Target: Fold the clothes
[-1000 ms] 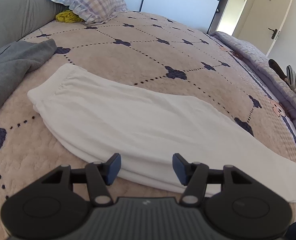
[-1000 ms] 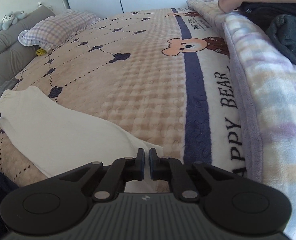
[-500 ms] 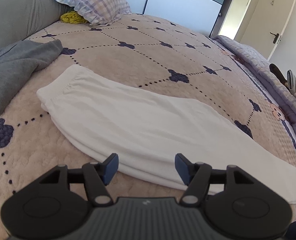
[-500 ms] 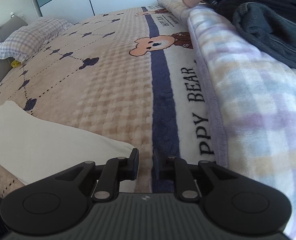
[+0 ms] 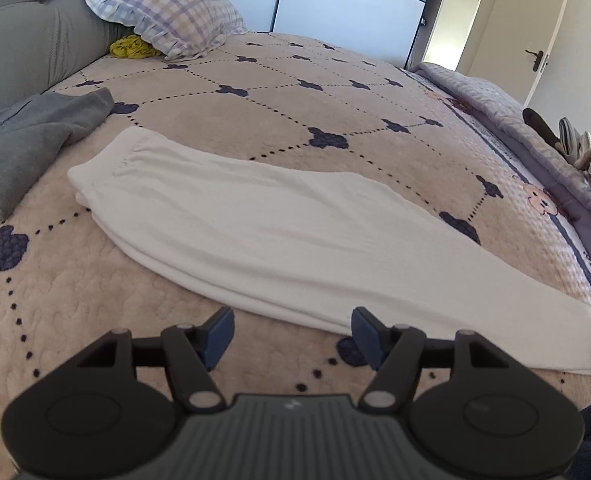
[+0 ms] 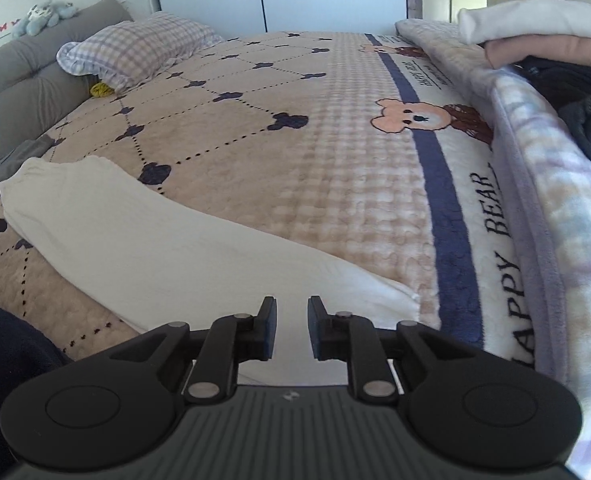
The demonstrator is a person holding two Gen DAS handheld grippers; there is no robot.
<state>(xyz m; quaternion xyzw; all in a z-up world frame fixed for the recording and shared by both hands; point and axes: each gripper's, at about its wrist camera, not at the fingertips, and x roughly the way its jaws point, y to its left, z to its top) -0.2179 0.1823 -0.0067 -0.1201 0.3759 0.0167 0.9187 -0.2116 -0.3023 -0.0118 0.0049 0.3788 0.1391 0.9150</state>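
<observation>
White trousers [image 5: 295,236] lie flat on the bed, folded lengthwise, waistband at the far left and leg ends at the right. They also show in the right wrist view [image 6: 155,248]. My left gripper [image 5: 291,330] is open and empty, just short of the trousers' near edge at mid-length. My right gripper [image 6: 291,322] is partly open and empty, hovering over the leg end of the trousers.
The bed has a beige patterned blanket [image 5: 335,120]. A grey garment [image 5: 27,144] lies left of the waistband. A checked pillow [image 5: 167,12] and a yellow cloth [image 5: 131,47] sit by the headboard. Folded clothes and dark garments [image 6: 555,52] pile on a rolled blanket at right.
My right gripper has opened from shut and let go of the trouser leg end. My left gripper has drawn back a little from the trousers, staying open.
</observation>
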